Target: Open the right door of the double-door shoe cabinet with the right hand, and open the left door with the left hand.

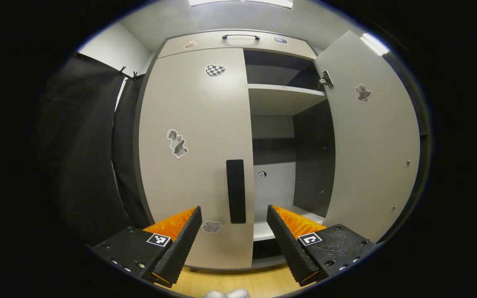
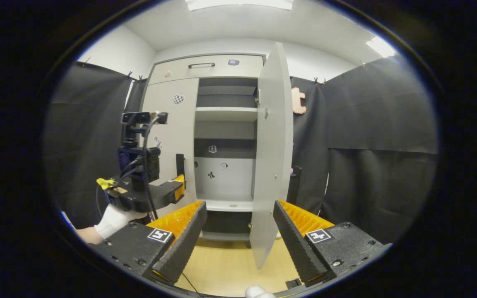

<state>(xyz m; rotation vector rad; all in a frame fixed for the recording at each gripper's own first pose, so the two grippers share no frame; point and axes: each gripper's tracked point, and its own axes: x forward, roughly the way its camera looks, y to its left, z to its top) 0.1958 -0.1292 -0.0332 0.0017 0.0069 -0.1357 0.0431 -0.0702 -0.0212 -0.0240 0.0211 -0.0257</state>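
Already the right door (image 1: 373,140) of the shoe cabinet (image 1: 238,43) stands swung wide on its hinge, baring the shelves (image 1: 284,97) and dark inner wall, so by my reading the first half of the task is done. What remains is the left door (image 1: 193,136), which is shut flat against the cabinet front, stickers scattered over its face.

Seen along the left tool (image 1: 234,238), the fingers are spread apart and grasp nothing. They point at the black handle (image 1: 235,191), a tall dark strip set close to the left door's inner edge, just beside the open half of the cabinet. The handle sits in the gap between the two fingers but looks a little way beyond their tips; I cannot tell exactly how near.

In the right gripper view the right tool (image 2: 238,236) is likewise released and empty, drawn back from the cabinet, with the lower edge of the right door (image 2: 269,165) showing between its fingers but not touched. The left tool (image 2: 172,192), held by a gloved hand (image 2: 114,219), hangs near the left door (image 2: 174,136).

Next, I judge, the left tool must go forward to the handle, close on it or hook behind it, and pull outward, away from the cabinet's middle, in an arc about the hinge.
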